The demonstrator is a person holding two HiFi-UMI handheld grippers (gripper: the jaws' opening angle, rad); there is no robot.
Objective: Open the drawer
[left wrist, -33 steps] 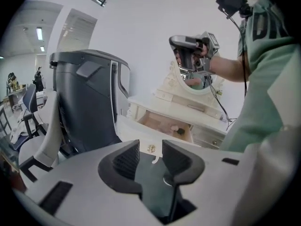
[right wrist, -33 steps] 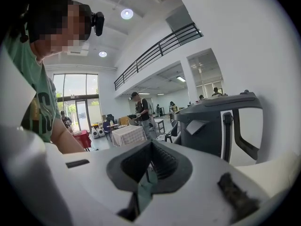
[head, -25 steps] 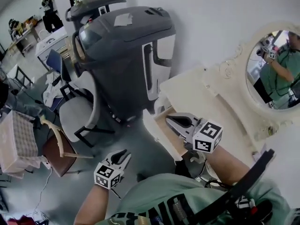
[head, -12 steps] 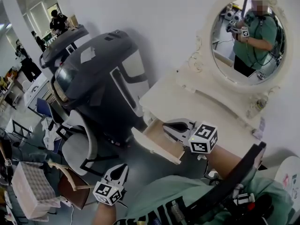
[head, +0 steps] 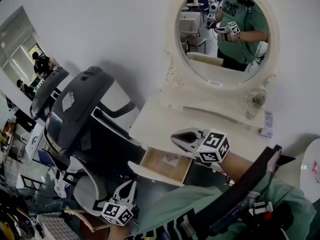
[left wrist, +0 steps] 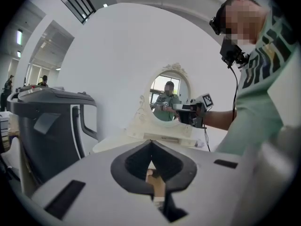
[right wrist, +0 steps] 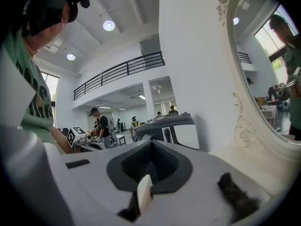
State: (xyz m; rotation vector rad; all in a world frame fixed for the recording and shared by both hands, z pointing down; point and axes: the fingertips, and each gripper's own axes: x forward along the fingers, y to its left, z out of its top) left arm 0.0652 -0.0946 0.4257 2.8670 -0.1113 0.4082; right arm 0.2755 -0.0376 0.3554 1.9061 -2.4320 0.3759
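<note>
The cream dressing table (head: 155, 121) has its wooden drawer (head: 162, 165) pulled out, and the inside shows. My right gripper (head: 176, 136) hovers level just above the drawer's right side, jaws together and holding nothing. In the right gripper view the right gripper (right wrist: 150, 143) points past the mirror frame into the hall. My left gripper (head: 129, 184) hangs lower left of the drawer, apart from it. The left gripper view has the left gripper (left wrist: 151, 141) with jaws met at the tip and nothing between them, aimed at the dressing table (left wrist: 113, 144), with the right gripper (left wrist: 190, 112) beyond.
An oval mirror (head: 225, 31) stands on the table's back, with a small bottle (head: 257, 101) beside it. A big dark grey machine (head: 82, 119) sits left of the table. A grey chair (head: 82, 196) stands below it. People stand in the far hall (right wrist: 101, 126).
The left gripper's jaws went from open to shut. Both grippers rose and swung away from the drawer front. The head view tipped up to take in the mirror. The drawer stayed open.
</note>
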